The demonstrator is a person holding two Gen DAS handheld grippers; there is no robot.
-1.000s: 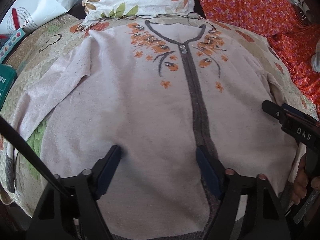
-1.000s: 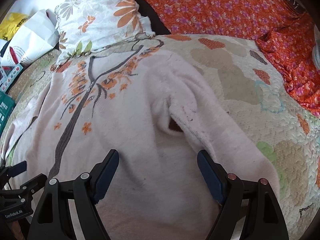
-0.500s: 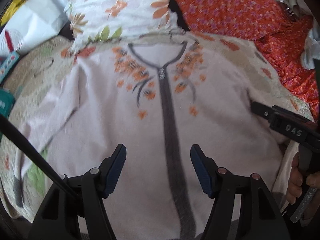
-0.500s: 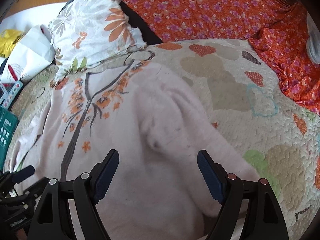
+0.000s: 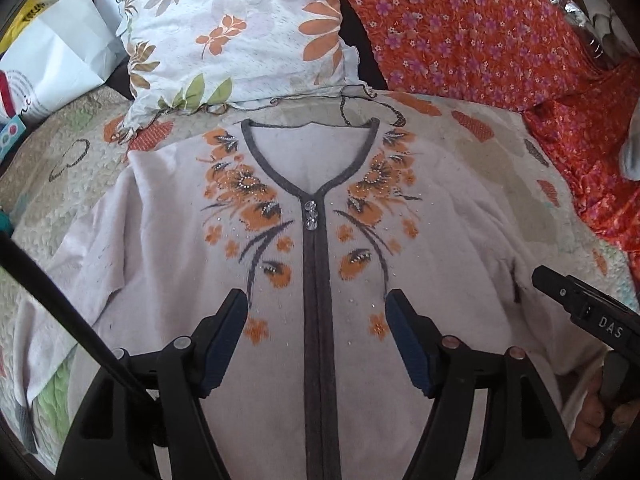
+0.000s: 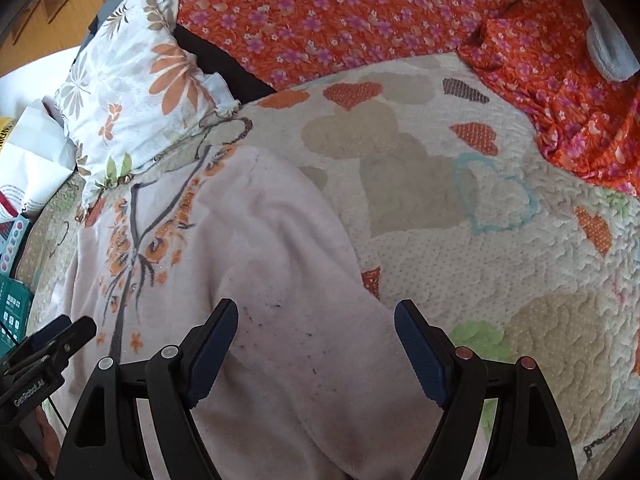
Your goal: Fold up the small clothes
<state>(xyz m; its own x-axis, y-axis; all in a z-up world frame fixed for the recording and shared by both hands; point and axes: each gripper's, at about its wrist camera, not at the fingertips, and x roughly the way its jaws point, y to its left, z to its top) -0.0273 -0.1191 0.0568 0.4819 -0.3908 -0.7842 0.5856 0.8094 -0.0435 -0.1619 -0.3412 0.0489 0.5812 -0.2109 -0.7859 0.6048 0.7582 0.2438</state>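
A pale pink cardigan [image 5: 168, 264] with orange flowers and a grey placket lies spread flat, front up, on a quilted bedspread [image 6: 460, 216]. My left gripper [image 5: 316, 316] is open and empty, hovering above the placket at mid-chest. My right gripper [image 6: 316, 328] is open and empty above the cardigan's right sleeve [image 6: 280, 272]; it also shows at the right edge of the left wrist view [image 5: 580, 312]. The cardigan's hem is hidden below both views.
A floral pillow [image 5: 240, 36] lies just beyond the collar. An orange flowered cloth [image 6: 360, 12] covers the far right. A white bag [image 5: 56, 60] and boxes [image 6: 12, 300] sit at the left edge of the bed.
Both grippers have pulled back and up from the cardigan; the view has widened, with the collar and pillow now nearer the centre. Both stay open.
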